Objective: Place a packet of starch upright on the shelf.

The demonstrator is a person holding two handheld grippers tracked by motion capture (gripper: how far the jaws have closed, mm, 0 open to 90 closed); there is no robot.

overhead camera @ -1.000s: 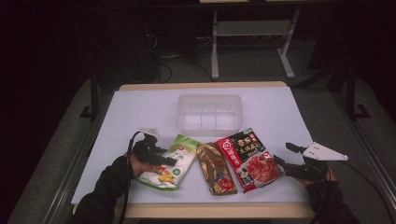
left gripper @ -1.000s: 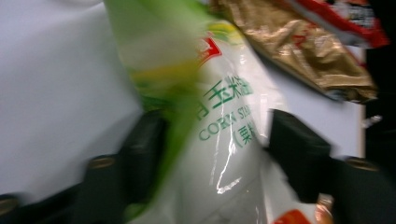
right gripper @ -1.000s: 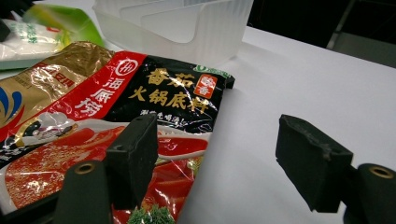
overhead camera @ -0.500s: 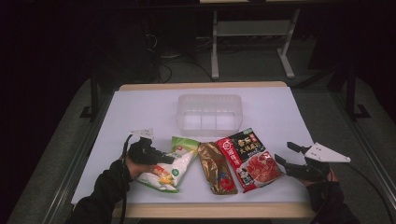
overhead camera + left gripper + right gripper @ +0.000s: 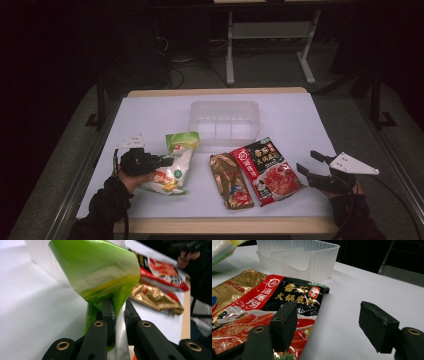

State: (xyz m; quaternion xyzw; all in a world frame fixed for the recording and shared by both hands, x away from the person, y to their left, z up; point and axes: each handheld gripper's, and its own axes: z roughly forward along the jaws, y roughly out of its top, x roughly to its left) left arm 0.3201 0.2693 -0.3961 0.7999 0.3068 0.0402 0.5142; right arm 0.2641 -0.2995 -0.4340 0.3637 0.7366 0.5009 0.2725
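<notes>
While the left gripper (image 5: 162,161) is rising off the table (image 5: 150,115) in the high view, its jaws, which have just been closing, are now pinching the green packet (image 5: 175,162) by its near edge. A second ago that packet was lying flat with the jaws spread over it; now its far end is tipping up and the whole bag is sitting a little farther to the left of the gold packet (image 5: 231,180). The clear plastic bin (image 5: 225,120) is standing ahead of this claw and to its right, well apart and with nothing in it. The right gripper (image 5: 307,165) is keeping its place just beside the right edge of the red and black packet (image 5: 267,170), jaws spread and holding nothing.

In the left gripper view, the black jaws are pressing together on a fold of the green packet (image 5: 100,272), which is hanging up and ahead of them, off the white surface. The gold packet (image 5: 155,297) is lying beyond, to the right.

In the right gripper view, the jaws are standing wide apart with only bare table between them; the red and black packet (image 5: 274,305) is lying under and ahead of the left jaw, the bin (image 5: 299,257) farther ahead.

The grasp looks secure, so carrying the green packet to the bin is likely next.
</notes>
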